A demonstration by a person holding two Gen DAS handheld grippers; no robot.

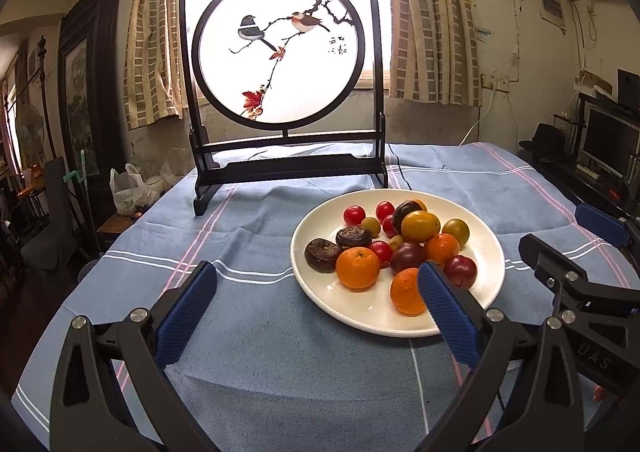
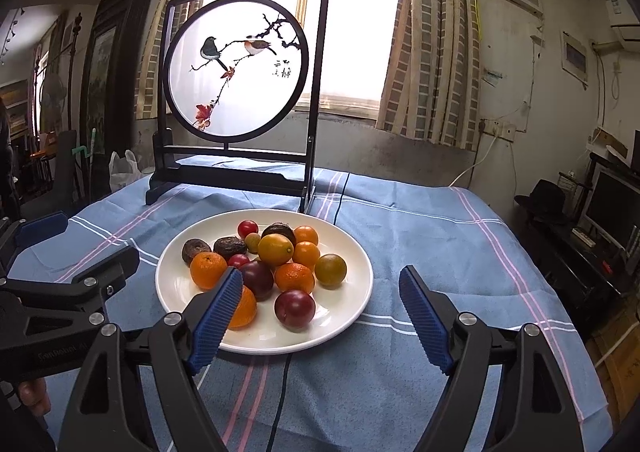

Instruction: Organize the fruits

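A blue striped tablecloth [image 2: 400,236] covers the table, with a bird-painted screen [image 2: 240,68] at the back. In front of it sits a white plate [image 2: 352,292] heaped with fruits: oranges, red tomatoes, dark plums. The right gripper [image 2: 320,316] faces the plate head-on, jaws wide and empty, a round dark red plum [image 2: 295,309] lying just ahead between its fingers. The left gripper [image 1: 316,316], also wide and empty, has the plate off toward its right finger, so the right hand looks better placed

Cloth [image 1: 248,364] before plate [image 1: 360,316] open — screen [image 1: 280,64] blocks behind.
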